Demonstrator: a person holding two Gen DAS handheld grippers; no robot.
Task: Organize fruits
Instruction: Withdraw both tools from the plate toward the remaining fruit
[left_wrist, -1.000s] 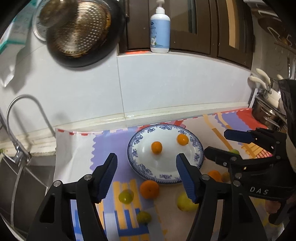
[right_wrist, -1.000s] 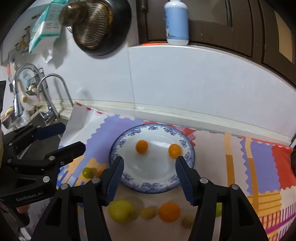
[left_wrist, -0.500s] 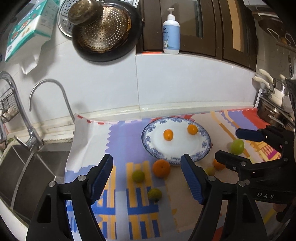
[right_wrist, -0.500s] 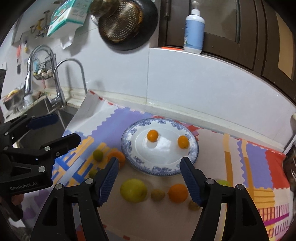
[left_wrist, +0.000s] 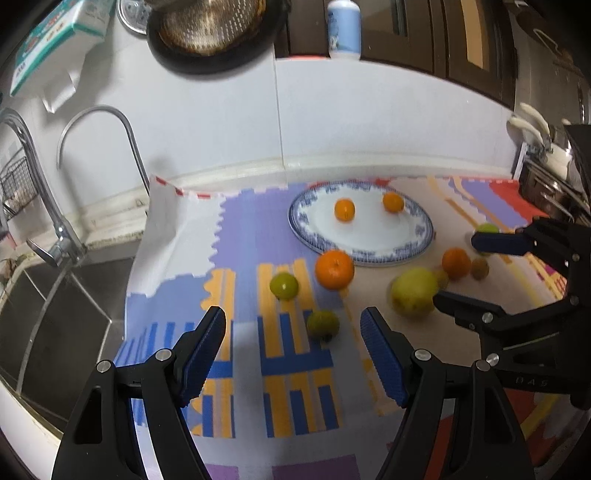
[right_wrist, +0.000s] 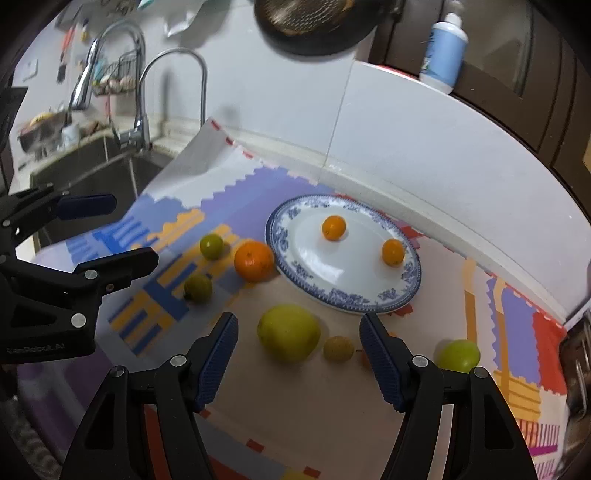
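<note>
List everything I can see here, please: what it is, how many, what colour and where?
plate: one, white with blue rim, middle of the mat
small oranges: two, orange, on the plate
large orange: one, orange, at the plate's left edge
small green fruits: two, green, left of the large orange
big yellow-green fruit: one, in front of the plate
brownish small fruit: one, beside it
green fruit: one, far right
mat: one, multicoloured, on the counter
faucet: silver, over the sink at left
pump bottle: one, blue-white, on the ledge
pan: dark, on the wall
left gripper: black, blue pads, open
right gripper: same, open
</note>
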